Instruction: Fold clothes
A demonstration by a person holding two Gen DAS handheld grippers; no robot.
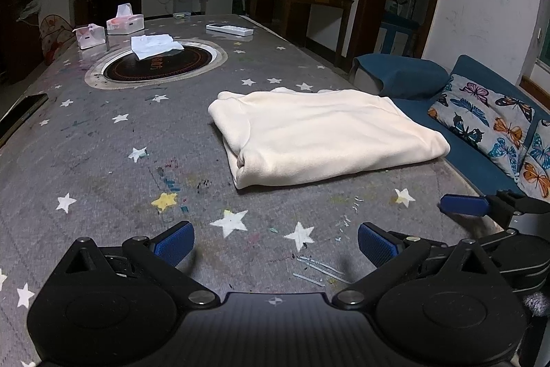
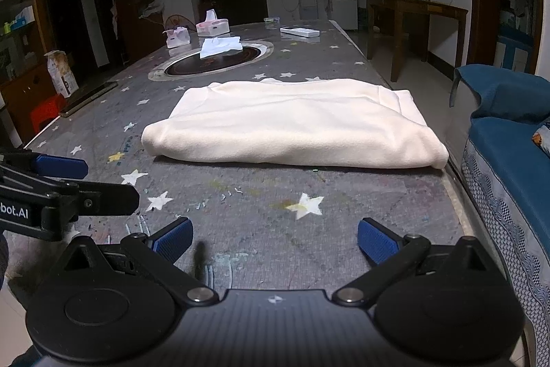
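Through the left wrist camera I see my left hand-held gripper (image 1: 276,245) hovering low over the bench (image 1: 103,153), its blue-padded fingers (image 1: 175,243) spread wide apart with nothing between them. Ahead and to the right lies the cream garment (image 1: 323,140), folded into a thick rectangle near the bench's right edge, well apart from my fingers. Beyond it sit a round dark inset (image 1: 161,66) with a white cloth (image 1: 154,45) lying partly on it, two tissue boxes (image 1: 123,23) near the far left, and a white remote (image 1: 229,29) at the far end. The right hand-held gripper (image 1: 464,205) pokes in at the right edge, only one blue finger clearly showing. A blue sofa (image 1: 481,167) with a butterfly cushion (image 1: 481,116) stands beside the bench.

Through the right wrist camera, my right hand-held gripper (image 2: 275,243) also stands with its fingers (image 2: 374,245) wide apart, empty, above the star-printed cover. The cream garment (image 2: 292,129) lies straight ahead, flat on the bench (image 2: 240,212), its right end close to the bench's edge by the sofa (image 2: 508,140). The left hand-held gripper (image 2: 62,167) reaches in from the left, short of the garment and not touching it. The white cloth (image 2: 220,46), tissue boxes (image 2: 213,24) and remote (image 2: 299,31) lie further back.
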